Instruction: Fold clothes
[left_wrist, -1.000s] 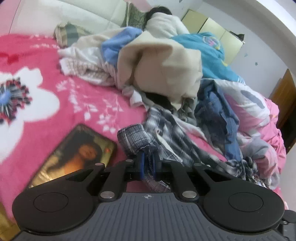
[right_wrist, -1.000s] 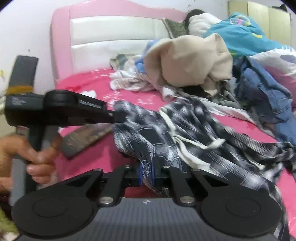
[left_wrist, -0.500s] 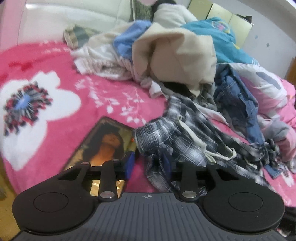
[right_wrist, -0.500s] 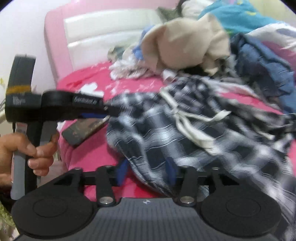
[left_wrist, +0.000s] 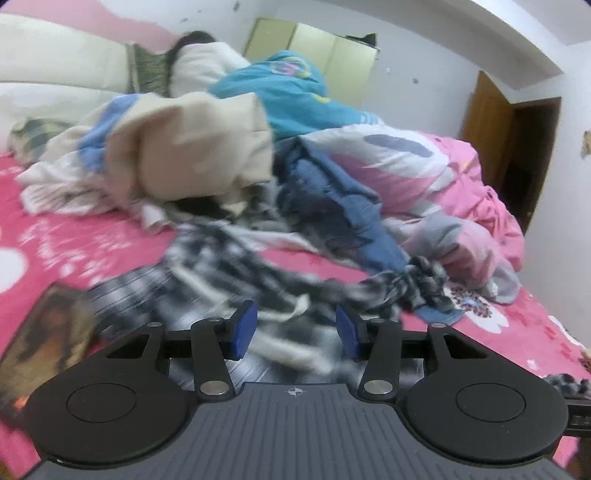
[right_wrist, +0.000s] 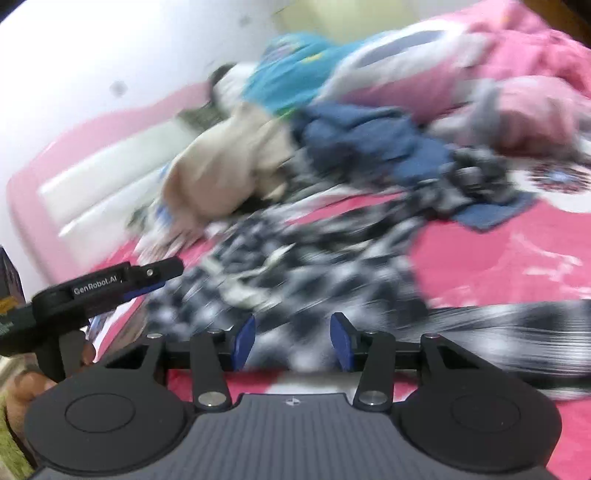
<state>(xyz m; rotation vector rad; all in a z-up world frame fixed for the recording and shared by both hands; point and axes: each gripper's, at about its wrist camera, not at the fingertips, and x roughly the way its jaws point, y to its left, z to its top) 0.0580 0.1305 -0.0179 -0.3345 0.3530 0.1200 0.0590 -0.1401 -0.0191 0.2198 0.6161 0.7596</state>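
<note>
A black-and-white plaid garment (left_wrist: 229, 273) lies spread on the pink bed cover, blurred by motion; it also shows in the right wrist view (right_wrist: 314, 266). My left gripper (left_wrist: 295, 328) is open and empty just above the garment's near part. My right gripper (right_wrist: 291, 338) is open and empty over the garment's near edge. The left gripper also shows from the side in the right wrist view (right_wrist: 155, 277), by the garment's left end.
A pile of clothes sits behind: a beige garment (left_wrist: 192, 147), blue jeans (left_wrist: 332, 199), a teal garment (left_wrist: 291, 96) and a pink-white quilt (left_wrist: 424, 166). A picture book (left_wrist: 40, 332) lies at the left. The pink headboard (right_wrist: 92, 162) stands behind.
Both grippers went from shut on the plaid garment to open and let it drop onto the bed. Both views have swung to the right.
</note>
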